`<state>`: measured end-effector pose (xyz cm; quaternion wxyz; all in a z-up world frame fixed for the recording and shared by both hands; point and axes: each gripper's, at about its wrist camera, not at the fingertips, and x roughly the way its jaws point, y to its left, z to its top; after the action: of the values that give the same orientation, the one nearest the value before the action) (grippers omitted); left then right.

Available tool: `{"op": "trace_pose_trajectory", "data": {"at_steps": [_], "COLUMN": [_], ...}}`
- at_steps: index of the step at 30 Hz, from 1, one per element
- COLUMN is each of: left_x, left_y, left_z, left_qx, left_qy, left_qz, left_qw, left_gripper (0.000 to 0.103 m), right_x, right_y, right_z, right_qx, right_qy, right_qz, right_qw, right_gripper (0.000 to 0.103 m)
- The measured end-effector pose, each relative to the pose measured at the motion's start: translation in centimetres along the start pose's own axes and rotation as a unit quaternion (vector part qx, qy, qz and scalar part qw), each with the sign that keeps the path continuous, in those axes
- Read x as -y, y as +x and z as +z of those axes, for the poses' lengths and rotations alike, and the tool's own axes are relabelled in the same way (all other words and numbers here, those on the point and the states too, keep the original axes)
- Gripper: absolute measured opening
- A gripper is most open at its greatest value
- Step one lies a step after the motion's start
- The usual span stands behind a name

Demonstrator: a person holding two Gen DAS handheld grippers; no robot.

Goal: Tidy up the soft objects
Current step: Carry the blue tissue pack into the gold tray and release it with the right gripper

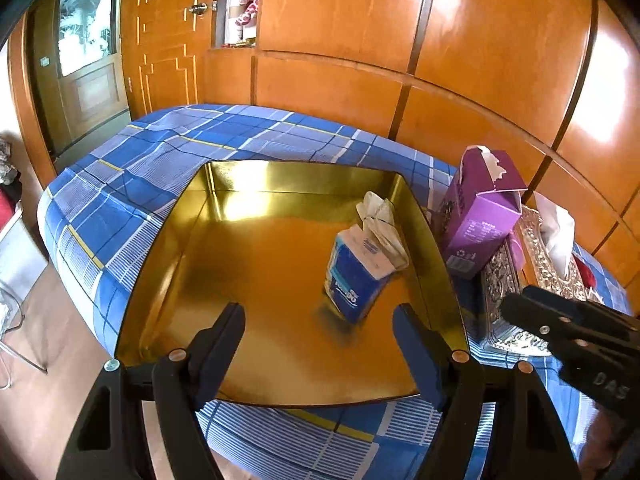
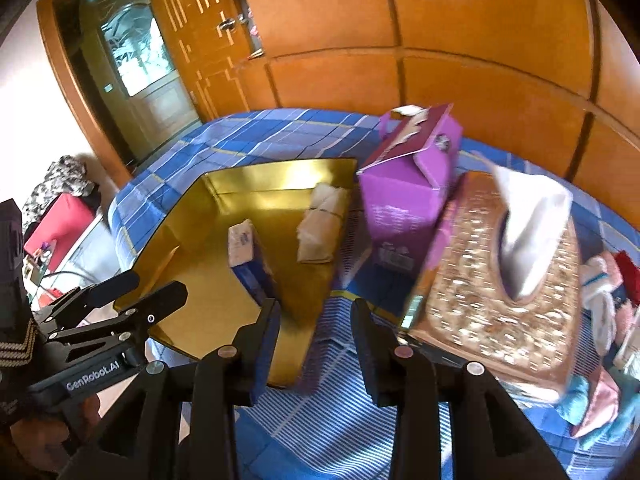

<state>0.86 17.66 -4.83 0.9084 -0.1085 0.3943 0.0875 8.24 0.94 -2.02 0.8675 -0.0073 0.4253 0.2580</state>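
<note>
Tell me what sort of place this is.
Probably a bedroom in a home: a bed under a blue plaid sheet, glossy wooden wardrobe panels behind it, and a wooden door with a glass pane.

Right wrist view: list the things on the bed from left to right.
Gold tray → blue tissue pack → cream bundle → purple carton → ornate tissue box → soft items at the far right, too blurred to name.
</note>
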Motion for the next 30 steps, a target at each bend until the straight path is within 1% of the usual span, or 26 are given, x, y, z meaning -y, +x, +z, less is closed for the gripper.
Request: {"op": "trace_pose_trajectory", "data": {"at_steps": [3, 11, 19, 30], "left_x": [0.4, 2.8, 5.1, 8.5], "left_y": [0.0, -1.1, -1.9, -2.5], "left_z": [-0.1, -0.3, -0.7, -1.6], "left_qx": [-0.002, 0.009, 0.011, 0.008], "left_qy": [0.007, 0.041, 0.076, 0.127], "left_qz": [-0.004, -0.033, -0.054, -0.078], "left_qw": [1.0, 0.9986, 0.9956, 0.9888], "left_gripper": [0.077, 0.077, 0.077, 0.077], "right_x": [0.5, 2.2, 5.5, 10.3], "right_y": [-1.1, -4.2, -6.1, -8.9], "right_z": [-0.5, -2.4, -4.5, -7.0], "right_qx": [0.015, 0.052, 0.061, 0.072], "right_qy": [0.004, 0.008, 0.044, 0.102], "right_qz": [-0.014, -0.057, -0.082, -0.131], "right_qw": [1.0, 0.997, 0.994, 0.984], "right_gripper": [0.036, 0.037, 0.038, 0.038]}}
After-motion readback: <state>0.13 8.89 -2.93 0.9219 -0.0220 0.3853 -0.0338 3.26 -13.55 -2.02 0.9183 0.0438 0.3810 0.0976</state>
